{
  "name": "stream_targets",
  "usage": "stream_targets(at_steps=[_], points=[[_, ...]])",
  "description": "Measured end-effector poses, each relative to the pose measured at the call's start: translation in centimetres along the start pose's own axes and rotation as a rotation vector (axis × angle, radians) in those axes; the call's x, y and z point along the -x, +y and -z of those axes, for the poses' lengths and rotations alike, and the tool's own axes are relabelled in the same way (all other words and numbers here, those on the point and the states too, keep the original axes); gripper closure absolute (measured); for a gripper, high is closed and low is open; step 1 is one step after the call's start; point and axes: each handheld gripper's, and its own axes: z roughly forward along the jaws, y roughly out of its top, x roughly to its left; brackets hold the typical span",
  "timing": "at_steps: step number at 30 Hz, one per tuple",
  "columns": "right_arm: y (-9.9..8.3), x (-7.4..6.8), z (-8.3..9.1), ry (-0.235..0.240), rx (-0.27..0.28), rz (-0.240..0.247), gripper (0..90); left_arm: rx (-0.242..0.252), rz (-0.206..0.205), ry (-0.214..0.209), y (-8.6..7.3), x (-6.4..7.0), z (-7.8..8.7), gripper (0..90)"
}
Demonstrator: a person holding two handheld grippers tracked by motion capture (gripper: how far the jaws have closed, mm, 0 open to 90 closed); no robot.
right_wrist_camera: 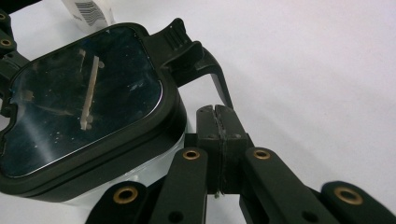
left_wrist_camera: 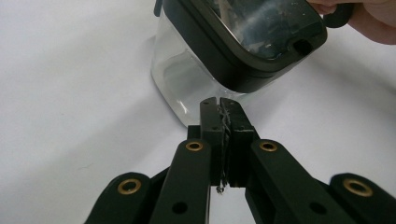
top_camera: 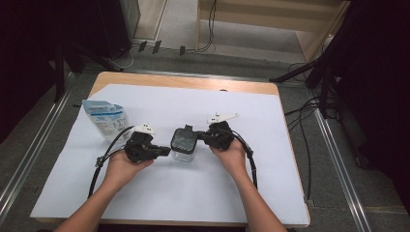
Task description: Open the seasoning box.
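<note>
Fingers of both grippers pressed together, nothing between them.

High view: we see container (top_camera: 184, 143) mid-table on white sheet (top_camera: 193, 193), left gripper (top_camera: 164, 151) at its left side, right gripper (top_camera: 203, 137) at its right; pouch (top_camera: 106, 118) far left.

Left gripper view: closed tips just beside clear wall (left_wrist_camera: 180, 86), below dark lid (left_wrist_camera: 252, 32).

Right gripper view: tips beside lid latch (right_wrist_camera: 187, 49).

Risk, our judgement: a one-sided push w/ closed tips could slide or tip container.

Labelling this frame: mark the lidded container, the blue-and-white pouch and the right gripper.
lidded container (top_camera: 183, 143): high view, on its dark lid.
blue-and-white pouch (top_camera: 106, 118): high view, middle of its printed face.
right gripper (right_wrist_camera: 217, 122): right gripper view, on the seam where its shut fingers meet, beside the container.
</note>
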Motion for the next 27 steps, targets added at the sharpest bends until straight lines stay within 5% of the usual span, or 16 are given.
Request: stream_targets(at_steps=[13,27], points=[[-0.2,-0.3,0.4,0.006,-0.003,0.015,90.0,-0.032,-0.029,-0.008,-0.1,0.7,-0.5,90.0],[-0.7,-0.8,0.7,0.016,-0.003,0.006,90.0,-0.022,0.009,0.011,-0.1,-0.8,-0.2,90.0]])
